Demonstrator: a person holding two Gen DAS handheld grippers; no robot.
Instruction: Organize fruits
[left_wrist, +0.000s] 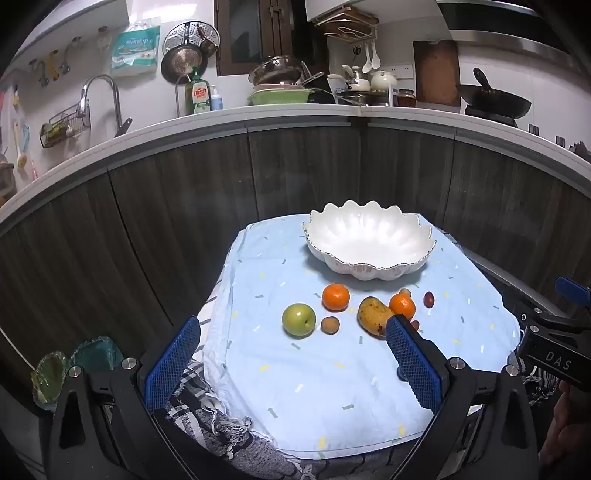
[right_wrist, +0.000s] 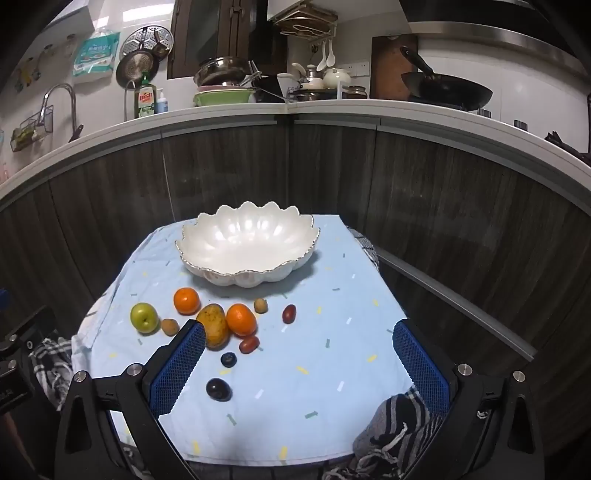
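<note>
An empty white scalloped bowl (left_wrist: 369, 236) (right_wrist: 247, 240) stands at the far side of a light blue cloth (left_wrist: 314, 369) (right_wrist: 295, 369). In front of it lie a green apple (left_wrist: 299, 319) (right_wrist: 144, 317), two oranges (left_wrist: 335, 297) (right_wrist: 241, 319), a yellow mango (left_wrist: 373, 316) (right_wrist: 213, 325), small brown fruits (left_wrist: 330, 325) (right_wrist: 260, 305), red fruits (right_wrist: 289, 314) and dark grapes (right_wrist: 218, 388). My left gripper (left_wrist: 291, 365) is open and empty, near and above the fruits. My right gripper (right_wrist: 299, 369) is open and empty over the cloth's near part.
Dark wood cabinet fronts (left_wrist: 184, 206) curve behind the table under a white counter (left_wrist: 295, 110) with dishes, a wok and a sink tap. A checked towel (right_wrist: 399, 428) lies under the cloth's near edge. The right gripper's body (left_wrist: 554, 332) shows at the right.
</note>
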